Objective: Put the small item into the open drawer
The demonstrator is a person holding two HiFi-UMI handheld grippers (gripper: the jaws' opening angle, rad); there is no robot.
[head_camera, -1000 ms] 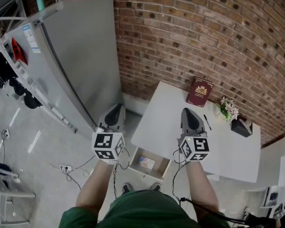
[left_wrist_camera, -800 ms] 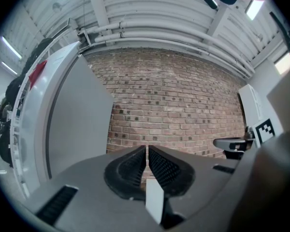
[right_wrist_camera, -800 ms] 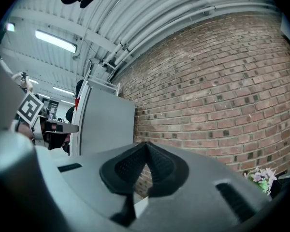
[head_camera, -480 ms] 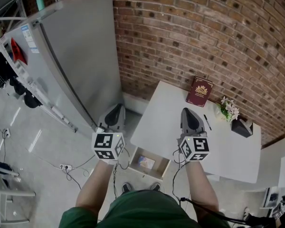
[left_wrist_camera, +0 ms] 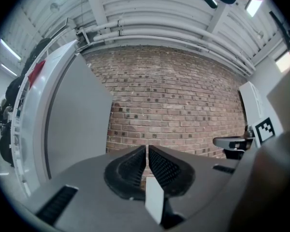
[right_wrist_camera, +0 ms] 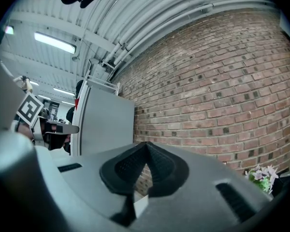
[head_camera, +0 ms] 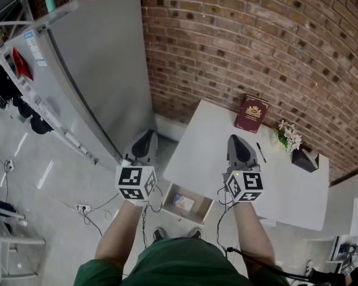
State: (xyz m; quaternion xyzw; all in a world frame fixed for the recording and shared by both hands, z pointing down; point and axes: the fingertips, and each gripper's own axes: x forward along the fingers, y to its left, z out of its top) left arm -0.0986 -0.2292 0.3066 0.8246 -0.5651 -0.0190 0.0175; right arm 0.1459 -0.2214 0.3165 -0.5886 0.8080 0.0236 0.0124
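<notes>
In the head view a white table (head_camera: 215,154) stands against the brick wall, with an open drawer (head_camera: 197,214) pulled out below its near left corner. A small pale item (head_camera: 183,203) lies inside the drawer. A black pen (head_camera: 260,153) rests on the tabletop. My left gripper (head_camera: 147,134) is held level over the floor to the left of the table, shut and empty; in the left gripper view its pads (left_wrist_camera: 135,163) meet. My right gripper (head_camera: 236,138) hovers above the table, also shut with nothing in it, as the right gripper view (right_wrist_camera: 146,144) confirms.
A dark red book (head_camera: 251,114), a small bunch of flowers (head_camera: 287,138) and a black box (head_camera: 304,158) sit along the table's far side. A tall grey cabinet (head_camera: 101,70) stands at the left. Cables and a power strip (head_camera: 83,209) lie on the floor.
</notes>
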